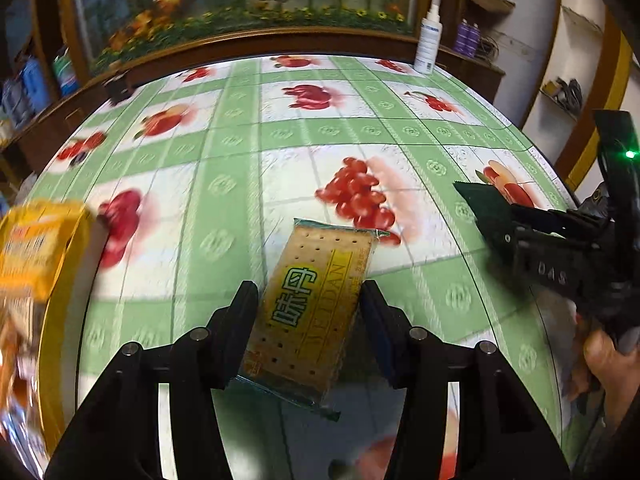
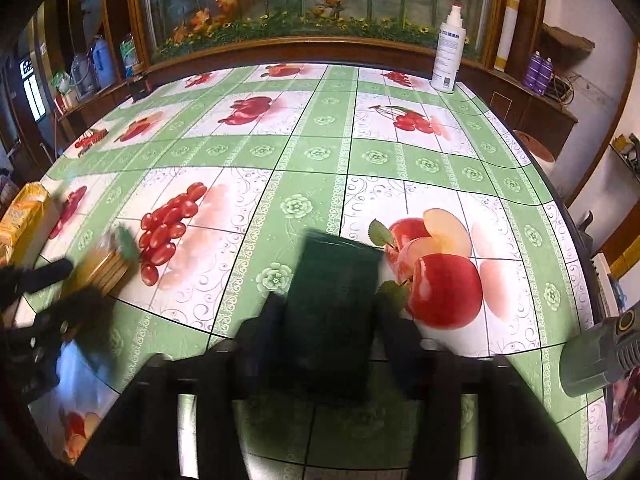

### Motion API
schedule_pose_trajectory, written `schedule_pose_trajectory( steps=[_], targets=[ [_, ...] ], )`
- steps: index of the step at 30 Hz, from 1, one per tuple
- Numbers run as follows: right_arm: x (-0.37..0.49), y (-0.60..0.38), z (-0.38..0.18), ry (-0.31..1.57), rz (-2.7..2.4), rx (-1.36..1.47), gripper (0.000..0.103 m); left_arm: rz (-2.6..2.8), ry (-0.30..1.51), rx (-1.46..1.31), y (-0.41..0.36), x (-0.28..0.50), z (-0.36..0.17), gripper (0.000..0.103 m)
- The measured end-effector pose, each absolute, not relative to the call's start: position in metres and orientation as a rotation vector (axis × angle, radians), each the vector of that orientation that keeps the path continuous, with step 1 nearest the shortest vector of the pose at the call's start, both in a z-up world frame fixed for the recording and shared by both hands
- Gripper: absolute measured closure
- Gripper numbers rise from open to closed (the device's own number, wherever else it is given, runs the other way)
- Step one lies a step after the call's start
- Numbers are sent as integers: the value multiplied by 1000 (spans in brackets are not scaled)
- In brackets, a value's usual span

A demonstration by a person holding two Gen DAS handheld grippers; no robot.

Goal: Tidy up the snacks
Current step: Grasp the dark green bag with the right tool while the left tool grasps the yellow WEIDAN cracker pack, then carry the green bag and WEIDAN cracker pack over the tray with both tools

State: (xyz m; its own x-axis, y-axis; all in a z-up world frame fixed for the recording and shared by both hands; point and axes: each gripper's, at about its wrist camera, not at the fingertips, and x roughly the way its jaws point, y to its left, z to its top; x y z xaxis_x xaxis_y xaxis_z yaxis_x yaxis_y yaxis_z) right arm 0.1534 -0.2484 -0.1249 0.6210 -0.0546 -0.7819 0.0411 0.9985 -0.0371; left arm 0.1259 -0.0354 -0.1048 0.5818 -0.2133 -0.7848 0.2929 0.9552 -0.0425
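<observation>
Two packs held: one in each gripper, both above the table.
Yellow box [image 1: 38,240]: at the table's left edge, blurred; just past it, more orange wrappers [image 1: 16,360], too smeared to read.
Left gripper [image 1: 308,308]: jaws clenched on the cracker pack [image 1: 316,300], one finger on each long side.
Cracker pack: clear wrapper, yellow band with green letters, tilted, far end leaning right, over the green strip of the tablecloth [image 1: 240,140].
Right gripper [image 2: 326,308]: jaws clamped on the dark green pack [image 2: 334,300], which sticks out past the fingertips.
Dark green pack: over the cloth, beside the printed apples.
Hand [image 1: 612,364]: at the right edge, gripping the right tool's handle.
Spray bottle [image 2: 449,52]: upright at the far right of the table.
</observation>
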Motion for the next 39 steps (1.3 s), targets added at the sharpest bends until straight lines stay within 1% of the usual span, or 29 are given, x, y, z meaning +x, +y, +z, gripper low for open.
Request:
schedule_pose_trajectory(
  steps=[3,5,13,20,27,39],
  targets=[
    [145,-251,-123,891,-26,29,57,-285,902,55,-22,112,-103,53],
    [138,-249,-120,876,1,62,57,-282,896,36,-13,102,-101,57],
    [112,-214,-99,830,177,137,57,-249,848,8,12,76,-88,57],
    [93,-174,-96,833,288,136,57,-206,808,-33,43,56,-79,57],
    [80,-136,-95,840,385,116,57,-137,760,-13,64,41,-67,57],
    [66,-77,-90,848,522,66,58,-21,725,-35,112,26,-59,57]
  ],
)
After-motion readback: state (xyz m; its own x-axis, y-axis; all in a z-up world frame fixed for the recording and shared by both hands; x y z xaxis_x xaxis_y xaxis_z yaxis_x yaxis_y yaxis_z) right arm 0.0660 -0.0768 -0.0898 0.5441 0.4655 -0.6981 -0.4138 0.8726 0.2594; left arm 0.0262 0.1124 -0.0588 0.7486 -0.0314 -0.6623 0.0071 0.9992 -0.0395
